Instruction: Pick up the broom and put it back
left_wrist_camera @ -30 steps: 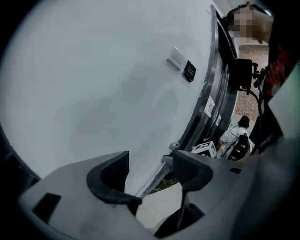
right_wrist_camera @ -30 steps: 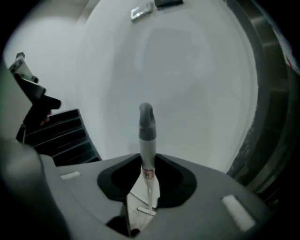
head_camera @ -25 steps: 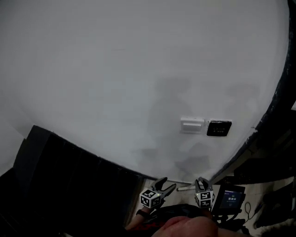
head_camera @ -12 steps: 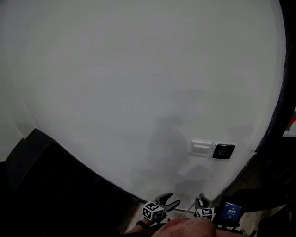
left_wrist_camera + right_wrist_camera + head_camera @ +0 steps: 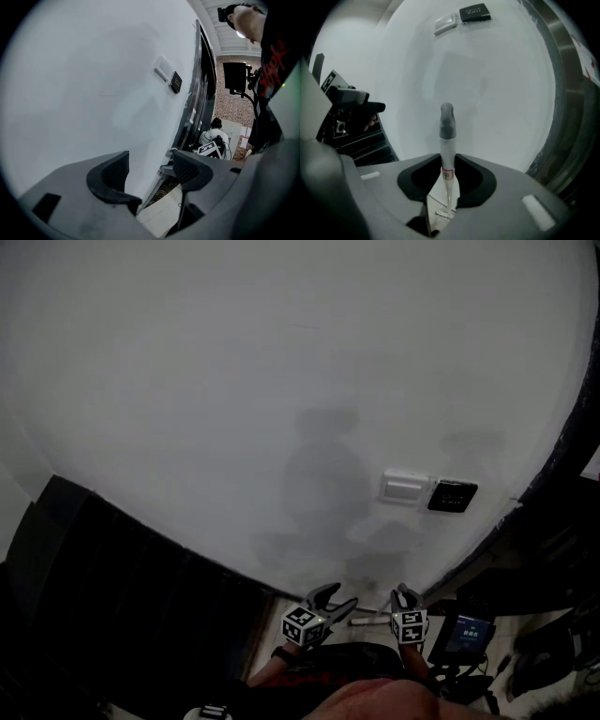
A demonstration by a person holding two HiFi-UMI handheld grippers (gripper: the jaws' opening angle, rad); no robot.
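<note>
Presently, the broom [image 5: 446,136] is held off its resting place: in the right gripper view its slim pale handle with a grey cap stands between the jaws of the right gripper [image 5: 446,180]. The jaws are closed narrow on it, just above a small red-marked label. The grey cap points up toward the white wall [image 5: 281,381]. Below the jaws the handle tapers away toward the floor [image 5: 159,213]; the brush end is too small to be made out.

In the head view both grippers are seen low and near, close to the wall's foot, with a pale rod, apparently the handle, between them.

The left gripper [image 5: 150,164] is set partly open. Nothing lies between its pads [image 5: 115,173]; only wall and floor are seen past them.

Step in hand (judged): the pick-up is done and the put-back is under way. No rack, hook or stand for the broom is identified. A white switch plate [image 5: 403,487] and a black panel [image 5: 453,496] are noted on the wall to the right, and a dark stepped structure [image 5: 122,606] to the left.

Next move (judged): the handle is to be carried to the wall, the brush end lowered to the floor, and the cap leaned against the wall. Only then should the right jaws be opened. The free left gripper may be used to steady the handle.

Containers: none is seen in any view, so no contents are recorded.
</note>
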